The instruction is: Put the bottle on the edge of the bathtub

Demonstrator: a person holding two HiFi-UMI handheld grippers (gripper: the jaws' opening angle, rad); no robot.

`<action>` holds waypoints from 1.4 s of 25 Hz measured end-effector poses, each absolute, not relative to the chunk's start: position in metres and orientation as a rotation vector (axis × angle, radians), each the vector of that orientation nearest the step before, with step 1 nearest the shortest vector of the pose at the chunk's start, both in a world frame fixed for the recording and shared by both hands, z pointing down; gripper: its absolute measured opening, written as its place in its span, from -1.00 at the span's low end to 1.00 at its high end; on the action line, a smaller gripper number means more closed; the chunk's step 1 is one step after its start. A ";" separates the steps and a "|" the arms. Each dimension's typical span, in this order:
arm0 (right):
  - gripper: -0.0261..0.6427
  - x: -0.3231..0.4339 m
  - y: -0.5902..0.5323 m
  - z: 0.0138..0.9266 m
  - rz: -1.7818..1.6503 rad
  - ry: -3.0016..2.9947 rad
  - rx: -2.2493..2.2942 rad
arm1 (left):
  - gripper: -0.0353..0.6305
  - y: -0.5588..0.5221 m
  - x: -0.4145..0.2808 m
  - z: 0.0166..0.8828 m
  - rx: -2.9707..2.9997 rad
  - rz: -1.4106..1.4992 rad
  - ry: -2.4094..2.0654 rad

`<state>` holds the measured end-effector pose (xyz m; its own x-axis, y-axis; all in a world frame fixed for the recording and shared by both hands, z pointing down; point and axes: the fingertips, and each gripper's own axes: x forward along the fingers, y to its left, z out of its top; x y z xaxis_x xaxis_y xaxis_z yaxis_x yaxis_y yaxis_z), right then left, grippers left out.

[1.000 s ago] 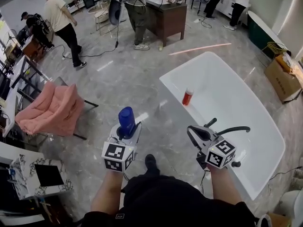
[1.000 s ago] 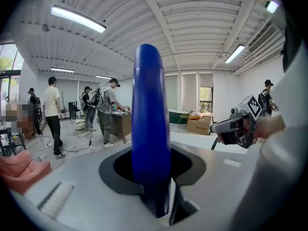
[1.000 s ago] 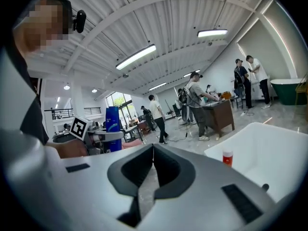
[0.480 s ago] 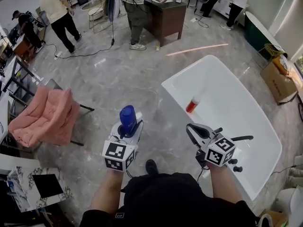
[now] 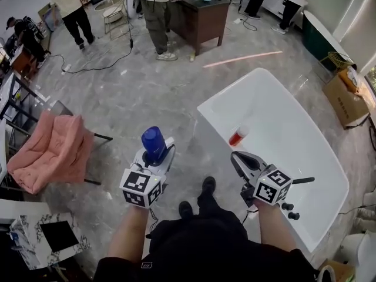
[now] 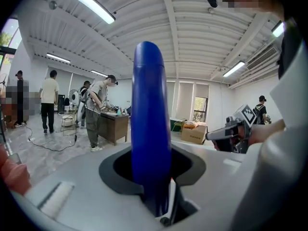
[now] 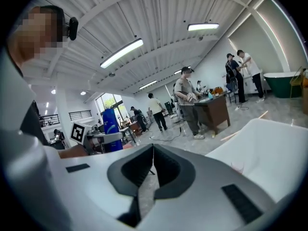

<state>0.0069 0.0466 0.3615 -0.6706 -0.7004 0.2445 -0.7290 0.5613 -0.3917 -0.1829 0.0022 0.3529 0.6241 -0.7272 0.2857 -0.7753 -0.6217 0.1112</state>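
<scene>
A blue bottle [image 5: 153,143] stands upright between the jaws of my left gripper [image 5: 157,153], which is shut on it. In the left gripper view the blue bottle [image 6: 150,129] fills the middle, clamped low down. My right gripper [image 5: 238,157] hovers over the near left rim of the white bathtub [image 5: 207,113], jaws closed together with nothing between them. Its own view shows the right gripper [image 7: 153,153] shut, the bathtub [image 7: 269,148] to the right and the blue bottle [image 7: 111,128] to the left. A red and white bottle [image 5: 237,136] lies inside the tub.
A pink padded chair [image 5: 50,151] stands at the left. A brown desk [image 5: 200,16] with several people around it is at the back. A cardboard box [image 5: 346,96] and a green tub [image 5: 317,37] sit at the right. Dark taps [image 5: 288,203] stick out at the tub's near side.
The whole view has shifted as the person stepped; a shoe now shows between the grippers. Both grippers keep their places and the left one still holds the blue bottle.
</scene>
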 end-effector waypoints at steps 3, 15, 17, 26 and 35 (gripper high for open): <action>-0.89 0.015 0.014 0.363 0.736 -2.738 1.245 | -0.46 -0.025 -0.169 0.351 2.627 0.312 -1.229; -0.89 0.082 -0.085 0.360 0.733 -2.797 1.194 | -0.46 -0.119 -0.087 0.345 2.638 0.360 -1.224; -0.89 0.091 -0.092 0.368 0.779 -2.780 1.207 | -0.46 -0.129 -0.079 0.352 2.627 0.386 -1.203; -0.89 0.105 -0.128 0.407 0.959 -2.672 1.297 | -0.46 -0.184 -0.055 0.379 2.643 0.446 -1.094; -0.89 0.085 -0.164 0.442 1.021 -2.570 1.306 | -0.46 -0.230 -0.041 0.428 2.652 0.496 -0.957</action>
